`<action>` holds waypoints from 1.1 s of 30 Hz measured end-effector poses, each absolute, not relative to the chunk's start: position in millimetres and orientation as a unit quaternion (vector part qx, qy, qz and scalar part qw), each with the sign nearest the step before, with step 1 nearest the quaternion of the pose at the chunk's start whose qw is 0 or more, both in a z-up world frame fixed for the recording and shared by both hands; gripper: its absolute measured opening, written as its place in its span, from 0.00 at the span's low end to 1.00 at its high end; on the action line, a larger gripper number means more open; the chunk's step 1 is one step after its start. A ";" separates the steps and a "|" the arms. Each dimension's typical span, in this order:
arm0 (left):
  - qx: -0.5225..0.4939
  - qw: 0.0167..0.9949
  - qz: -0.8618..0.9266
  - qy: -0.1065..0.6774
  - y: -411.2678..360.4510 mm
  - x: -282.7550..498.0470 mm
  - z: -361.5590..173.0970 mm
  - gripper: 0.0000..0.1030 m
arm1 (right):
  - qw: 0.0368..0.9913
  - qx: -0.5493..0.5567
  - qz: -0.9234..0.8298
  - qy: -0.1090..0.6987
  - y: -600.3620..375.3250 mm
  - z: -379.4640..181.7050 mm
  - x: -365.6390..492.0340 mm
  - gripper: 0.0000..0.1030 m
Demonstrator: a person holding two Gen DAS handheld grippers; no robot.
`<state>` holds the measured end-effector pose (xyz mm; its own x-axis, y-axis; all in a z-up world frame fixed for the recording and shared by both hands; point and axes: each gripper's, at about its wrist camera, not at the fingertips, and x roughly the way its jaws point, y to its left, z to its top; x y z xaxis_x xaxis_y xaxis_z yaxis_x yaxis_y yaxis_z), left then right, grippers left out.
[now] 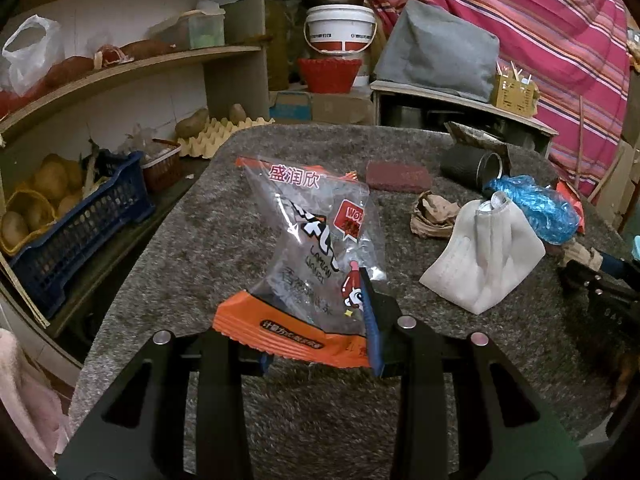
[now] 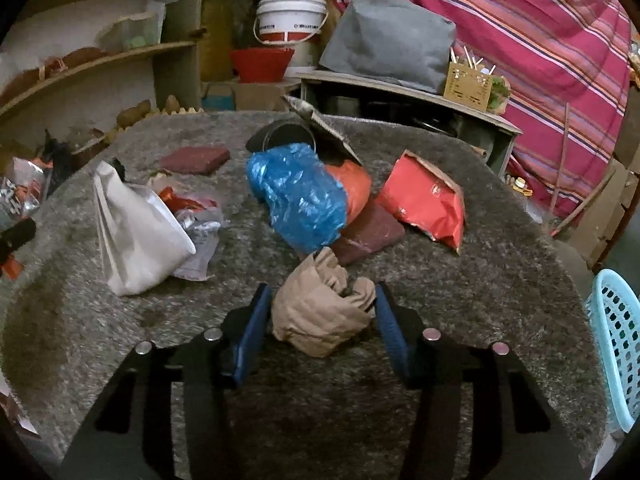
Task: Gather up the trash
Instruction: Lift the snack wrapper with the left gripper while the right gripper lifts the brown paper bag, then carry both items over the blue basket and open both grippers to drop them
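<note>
Dim light falls on a grey carpeted table point(image 1: 168, 248). Wooden shelves point(image 1: 132, 66) line the left; a striped pink cloth point(image 1: 560, 40) hangs behind.

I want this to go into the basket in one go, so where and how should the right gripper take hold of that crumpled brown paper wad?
Grip the crumpled brown paper wad across its bulging middle, coming from the near side, angled down. It sits between the right gripper fingers, and the loose folds at its far top would tear or slip.
</note>
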<state>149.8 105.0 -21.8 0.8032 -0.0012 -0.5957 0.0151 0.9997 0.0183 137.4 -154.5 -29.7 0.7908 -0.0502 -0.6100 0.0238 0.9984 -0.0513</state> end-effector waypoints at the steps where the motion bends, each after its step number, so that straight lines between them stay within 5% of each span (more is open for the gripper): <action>1: 0.012 0.950 -0.004 0.313 104.2 149.0 -21.4 0.32 | 0.947 -0.021 -0.020 0.319 -156.8 -27.9 134.8 0.51; 33: 0.069 0.961 -0.081 0.255 -61.4 117.4 56.0 0.33 | 0.962 0.001 -0.101 0.254 -358.2 51.1 47.2 0.51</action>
